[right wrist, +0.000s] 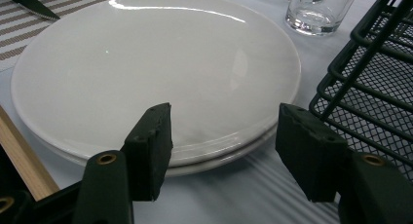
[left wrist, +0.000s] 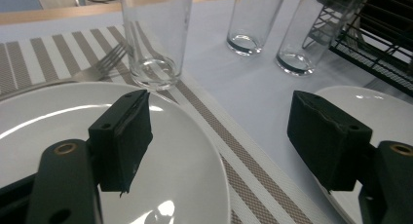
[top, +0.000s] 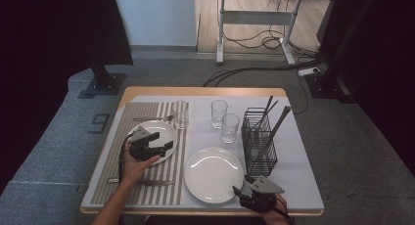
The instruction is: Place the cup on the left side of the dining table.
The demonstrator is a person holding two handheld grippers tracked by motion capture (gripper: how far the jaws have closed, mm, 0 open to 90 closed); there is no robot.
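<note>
Three glasses: one (top: 180, 114) on far striped mat (top: 147, 181), two (top: 219, 113) (top: 230, 127) mid-table. Fork (top: 154, 118) far left. Wire rack (top: 258, 142) right, utensils upright. Knife (top: 147, 182) near left.

A wooden table (top: 205, 91) carries the setting, its top covered by a pale cloth (top: 293, 176) that leaves the wood bare along the far edge. A striped placemat (top: 147, 112) lies on the cloth's left half. On the mat, a small plate (top: 164, 129) sits near nine o'clock, a fork (top: 154, 118) and a tall glass (top: 180, 114) toward eleven, and a knife (top: 156, 182) toward seven. On the bare cloth, stacked large plates (top: 214, 175) sit at six o'clock, two glasses (top: 219, 113) at twelve, just beside each other, and a black wire basket (top: 258, 137) at three.
</note>
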